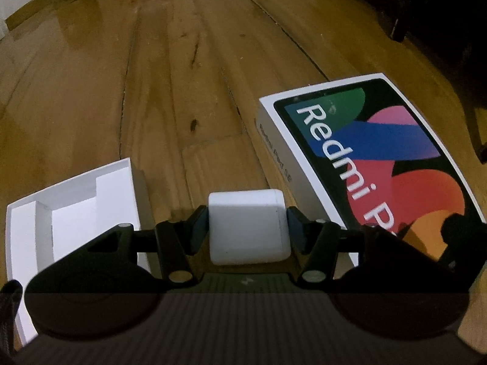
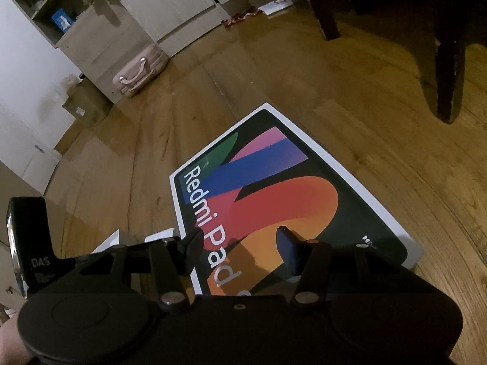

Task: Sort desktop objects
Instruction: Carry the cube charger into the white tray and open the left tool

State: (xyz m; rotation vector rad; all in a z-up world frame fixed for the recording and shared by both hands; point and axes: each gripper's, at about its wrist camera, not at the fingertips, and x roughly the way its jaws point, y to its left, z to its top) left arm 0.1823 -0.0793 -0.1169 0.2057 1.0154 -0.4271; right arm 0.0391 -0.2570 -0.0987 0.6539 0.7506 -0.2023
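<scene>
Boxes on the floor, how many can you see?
2. The Redmi Pad box lies closed, right of the left gripper. An open white box lies to that gripper's left. Others may be hidden behind the grippers.

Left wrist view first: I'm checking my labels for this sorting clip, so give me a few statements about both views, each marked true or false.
1. The left tool is shut on a white charger block. True.
2. The right tool grips the Redmi Pad box. False: its fingers stand apart above the box lid, holding nothing.
3. An open white box tray lies to the left of the charger block. True.
4. The Redmi Pad box lies with its printed lid facing down. False: the colourful lid and lettering face up.
5. Everything rests on a wooden plank surface. True, except the charger block, held in the tool.
</scene>
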